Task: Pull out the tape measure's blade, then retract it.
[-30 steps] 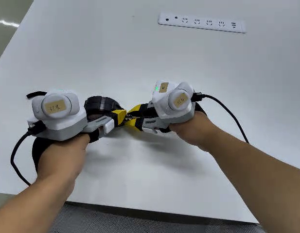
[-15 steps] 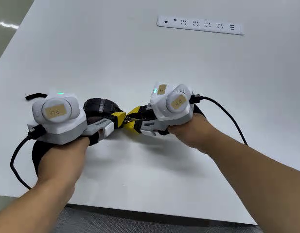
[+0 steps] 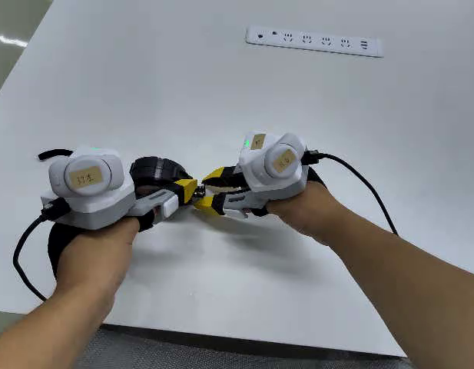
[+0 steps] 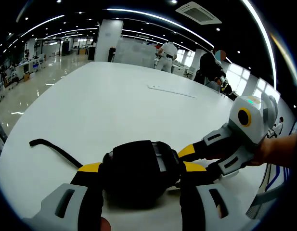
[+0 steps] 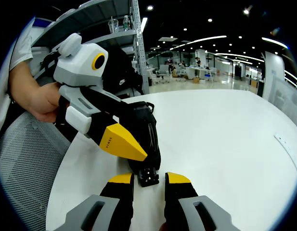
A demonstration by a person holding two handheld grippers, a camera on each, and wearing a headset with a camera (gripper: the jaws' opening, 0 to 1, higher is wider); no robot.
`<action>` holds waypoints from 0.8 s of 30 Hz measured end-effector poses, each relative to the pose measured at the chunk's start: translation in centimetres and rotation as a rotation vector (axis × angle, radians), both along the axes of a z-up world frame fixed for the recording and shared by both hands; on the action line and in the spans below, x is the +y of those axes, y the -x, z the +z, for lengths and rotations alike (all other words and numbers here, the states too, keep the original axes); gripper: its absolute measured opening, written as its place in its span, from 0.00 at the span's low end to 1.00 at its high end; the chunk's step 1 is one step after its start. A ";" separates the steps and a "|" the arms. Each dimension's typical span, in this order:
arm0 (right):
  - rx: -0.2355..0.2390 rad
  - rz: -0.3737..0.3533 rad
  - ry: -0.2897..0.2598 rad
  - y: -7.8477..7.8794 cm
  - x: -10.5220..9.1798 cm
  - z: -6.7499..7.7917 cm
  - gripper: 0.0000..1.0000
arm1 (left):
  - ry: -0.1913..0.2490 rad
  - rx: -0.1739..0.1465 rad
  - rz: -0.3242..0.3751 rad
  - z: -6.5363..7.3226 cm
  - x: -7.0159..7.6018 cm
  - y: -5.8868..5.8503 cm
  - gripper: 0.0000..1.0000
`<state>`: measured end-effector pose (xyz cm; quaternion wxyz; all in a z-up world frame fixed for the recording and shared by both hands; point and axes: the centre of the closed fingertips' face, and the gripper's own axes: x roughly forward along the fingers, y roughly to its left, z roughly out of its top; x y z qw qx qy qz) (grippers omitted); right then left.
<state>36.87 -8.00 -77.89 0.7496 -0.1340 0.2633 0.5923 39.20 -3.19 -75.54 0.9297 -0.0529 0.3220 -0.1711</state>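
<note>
- Left gripper view: the left gripper (image 4: 141, 167) has its jaws spread wide and clamped on the black tape measure (image 4: 131, 180), whose strap (image 4: 52, 147) trails toward 9 o'clock on the tabletop (image 4: 114, 106).
- Right gripper view: the end hook (image 5: 148, 173) sits between the narrowly parted jaws of the right gripper (image 5: 149, 179). Whether they pinch it cannot be told.
- The case lies at 12 o'clock from these jaws.

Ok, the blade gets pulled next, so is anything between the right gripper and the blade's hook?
Nothing visible. The hook sits between the jaws of the right gripper, and the left gripper holds the tape measure behind it.
</note>
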 end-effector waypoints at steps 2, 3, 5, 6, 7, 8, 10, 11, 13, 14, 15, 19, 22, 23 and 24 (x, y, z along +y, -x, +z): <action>-0.001 -0.002 0.004 -0.1 0.0 -0.1 0.22 | 0.005 0.004 0.003 0.0 0.0 0.0 0.60; 0.006 -0.005 0.004 -0.2 0.1 -0.2 0.22 | 0.004 0.004 0.002 0.0 0.0 0.0 0.60; 0.003 -0.008 0.005 -0.3 0.0 -0.2 0.22 | 0.004 0.003 0.002 0.0 0.0 0.0 0.60; 0.003 -0.008 0.003 -0.3 0.0 -0.2 0.22 | 0.005 0.003 0.002 0.0 0.0 0.0 0.60; 0.003 -0.007 0.004 -0.3 0.0 -0.2 0.22 | 0.004 0.002 0.001 0.0 0.0 0.0 0.60; 0.004 -0.007 0.005 -0.2 -0.1 -0.2 0.22 | 0.003 0.001 0.000 0.0 0.0 0.0 0.60; 0.003 -0.010 0.009 -0.2 -0.3 -0.3 0.22 | 0.004 0.001 -0.003 0.0 0.0 0.0 0.60; 0.004 -0.014 0.007 -0.1 -0.4 -0.2 0.23 | 0.005 0.001 -0.004 0.0 0.0 0.0 0.60; 0.001 -0.022 0.006 0.0 -0.7 -0.1 0.24 | -0.002 0.000 -0.016 0.1 0.0 0.1 0.60; -0.001 -0.027 0.005 0.0 -0.9 0.0 0.24 | -0.007 -0.002 -0.019 0.1 0.1 0.1 0.60; -0.001 -0.034 0.004 0.1 -1.1 0.1 0.25 | 0.004 0.002 -0.018 0.2 0.3 0.1 0.61; 0.004 -0.091 -0.012 0.1 -2.0 0.6 0.29 | 0.014 -0.009 -0.027 0.7 0.7 0.4 0.62; -0.010 -0.106 -0.004 0.4 -2.8 0.8 0.32 | 0.013 -0.029 -0.048 1.2 1.1 0.7 0.62; -0.005 -0.118 -0.009 0.6 -3.0 1.0 0.33 | 0.016 -0.032 -0.054 1.3 1.3 0.8 0.62; -0.006 -0.122 -0.009 0.7 -3.2 1.0 0.34 | 0.008 -0.033 -0.061 1.4 1.5 0.9 0.62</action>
